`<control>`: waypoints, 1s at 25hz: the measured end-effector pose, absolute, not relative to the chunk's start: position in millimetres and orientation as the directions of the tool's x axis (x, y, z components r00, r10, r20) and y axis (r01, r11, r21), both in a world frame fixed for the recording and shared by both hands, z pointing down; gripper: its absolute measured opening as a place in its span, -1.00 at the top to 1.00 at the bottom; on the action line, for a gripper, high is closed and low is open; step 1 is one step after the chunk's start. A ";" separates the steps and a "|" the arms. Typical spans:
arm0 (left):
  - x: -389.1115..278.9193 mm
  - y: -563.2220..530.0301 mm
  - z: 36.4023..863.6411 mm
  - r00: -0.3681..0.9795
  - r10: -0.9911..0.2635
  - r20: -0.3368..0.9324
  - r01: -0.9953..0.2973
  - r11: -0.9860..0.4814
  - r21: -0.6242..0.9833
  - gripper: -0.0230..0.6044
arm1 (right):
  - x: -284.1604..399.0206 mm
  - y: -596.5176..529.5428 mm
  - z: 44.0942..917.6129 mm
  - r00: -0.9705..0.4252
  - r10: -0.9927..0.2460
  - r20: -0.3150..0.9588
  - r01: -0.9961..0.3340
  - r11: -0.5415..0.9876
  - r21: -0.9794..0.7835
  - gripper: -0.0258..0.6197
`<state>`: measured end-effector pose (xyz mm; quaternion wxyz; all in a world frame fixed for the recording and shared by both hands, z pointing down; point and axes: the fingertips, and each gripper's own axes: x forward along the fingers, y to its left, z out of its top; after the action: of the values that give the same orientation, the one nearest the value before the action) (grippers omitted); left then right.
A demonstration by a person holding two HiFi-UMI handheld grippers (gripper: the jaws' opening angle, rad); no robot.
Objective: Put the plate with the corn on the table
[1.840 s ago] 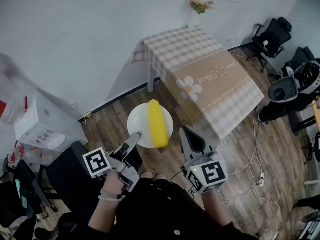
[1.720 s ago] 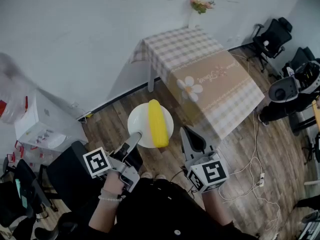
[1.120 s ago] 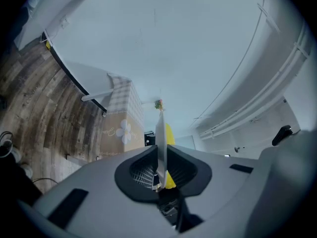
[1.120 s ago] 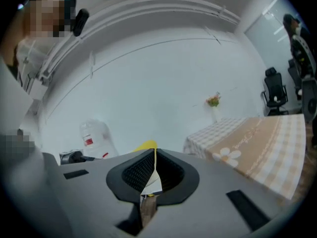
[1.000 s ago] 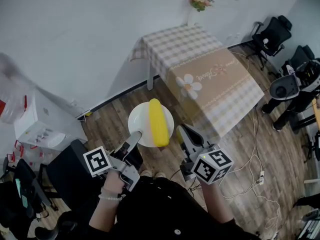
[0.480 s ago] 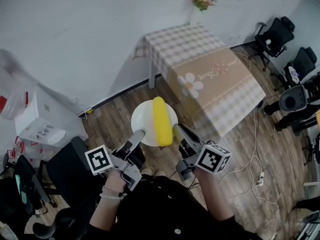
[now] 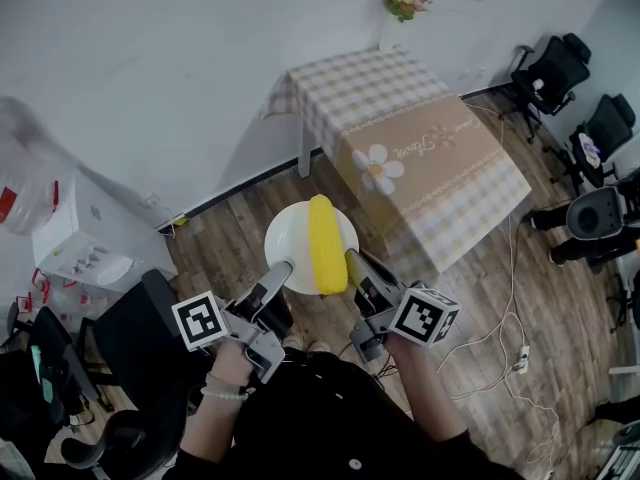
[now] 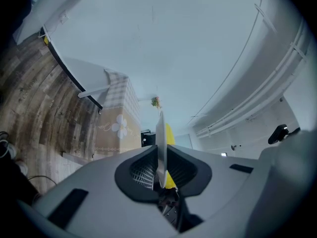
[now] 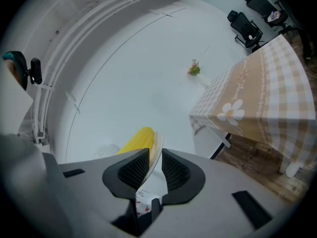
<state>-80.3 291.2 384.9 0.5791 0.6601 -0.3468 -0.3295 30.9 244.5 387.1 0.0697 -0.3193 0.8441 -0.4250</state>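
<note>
A white plate with a yellow corn cob on it hangs in the air over the wood floor, short of the checked table. My left gripper is shut on the plate's near-left rim. My right gripper is shut on the near-right rim, beside the corn. In the left gripper view the plate stands edge-on between the jaws, with the corn behind it. In the right gripper view the plate's rim sits between the pads, with the corn at its left.
The table carries a beige runner with a daisy print and a small vase of flowers at its far end. Office chairs stand at the right and a black chair at the lower left. A white cabinet is at the left. Cables lie on the floor.
My right gripper has swung in from the right, open and empty, and closed on the plate's right rim. The plate, still in my left gripper, has drifted slightly toward the table.
</note>
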 end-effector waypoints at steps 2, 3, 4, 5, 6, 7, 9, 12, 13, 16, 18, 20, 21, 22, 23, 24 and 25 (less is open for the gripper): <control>-77.0 293.0 384.4 0.543 -0.839 -0.028 -0.084 -0.088 0.993 0.78 | 34.3 245.9 388.5 -0.784 -0.601 0.157 -0.484 0.432 -0.761 0.59; -75.8 293.7 384.4 0.543 -0.839 -0.025 -0.087 -0.086 0.993 0.78 | 35.5 246.6 389.1 -0.783 -0.602 0.159 -0.486 0.431 -0.760 0.59; -74.8 294.6 384.6 0.543 -0.839 -0.022 -0.087 -0.083 0.993 0.78 | 36.5 247.5 389.5 -0.783 -0.601 0.160 -0.487 0.432 -0.759 0.59; -73.6 295.6 384.8 0.542 -0.840 -0.021 -0.086 -0.081 0.993 0.78 | 37.4 248.7 389.5 -0.784 -0.599 0.161 -0.487 0.433 -0.759 0.59; -72.1 296.8 385.2 0.542 -0.840 -0.021 -0.085 -0.080 0.993 0.78 | 38.6 250.0 389.3 -0.785 -0.598 0.161 -0.486 0.435 -0.758 0.59; -70.0 298.0 385.9 0.541 -0.840 -0.020 -0.086 -0.080 0.993 0.78 | 40.5 251.4 389.5 -0.785 -0.598 0.162 -0.487 0.435 -0.758 0.59; -64.9 300.5 387.9 0.542 -0.841 -0.015 -0.091 -0.077 0.993 0.78 | 45.8 253.7 390.8 -0.784 -0.598 0.166 -0.491 0.434 -0.755 0.59; -58.1 303.5 389.7 0.539 -0.842 -0.011 -0.095 -0.073 0.993 0.78 | 53.3 255.6 392.2 -0.786 -0.595 0.168 -0.491 0.436 -0.754 0.59; -56.5 304.2 389.8 0.537 -0.844 -0.010 -0.094 -0.072 0.993 0.78 | 54.8 256.1 392.0 -0.786 -0.595 0.167 -0.491 0.438 -0.753 0.59; -52.3 307.2 388.6 0.530 -0.848 -0.014 -0.086 -0.070 0.994 0.78 | 57.8 258.5 391.4 -0.789 -0.593 0.163 -0.488 0.442 -0.753 0.59; -49.2 309.4 389.4 0.528 -0.849 -0.013 -0.086 -0.069 0.994 0.78 | 60.8 260.7 391.4 -0.789 -0.593 0.161 -0.487 0.442 -0.754 0.59; -46.9 309.7 390.6 0.529 -0.849 -0.011 -0.093 -0.071 0.993 0.78 | 64.4 261.2 390.9 -0.786 -0.599 0.154 -0.484 0.439 -0.757 0.59; -45.4 309.4 390.3 0.530 -0.848 -0.013 -0.095 -0.075 0.993 0.78 | 66.2 261.2 390.1 -0.783 -0.603 0.149 -0.482 0.438 -0.759 0.60; -43.6 309.4 389.7 0.531 -0.847 -0.017 -0.094 -0.079 0.992 0.78 | 68.2 261.2 389.3 -0.781 -0.608 0.145 -0.481 0.437 -0.760 0.60; -41.7 309.7 389.1 0.531 -0.847 -0.020 -0.093 -0.082 0.992 0.78 | 70.3 261.4 388.7 -0.779 -0.611 0.142 -0.482 0.438 -0.759 0.61; -40.0 310.1 388.8 0.532 -0.847 -0.023 -0.092 -0.085 0.992 0.78 | 72.1 261.8 388.3 -0.777 -0.614 0.140 -0.484 0.440 -0.756 0.61; -38.7 310.5 388.8 0.532 -0.847 -0.026 -0.091 -0.087 0.992 0.78 | 73.3 262.2 387.7 -0.776 -0.615 0.139 -0.486 0.442 -0.754 0.60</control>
<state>-38.7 310.5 388.8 0.5747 0.6599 -0.3551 -0.3288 73.3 262.2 387.7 0.0778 -0.3254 0.8457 -0.4158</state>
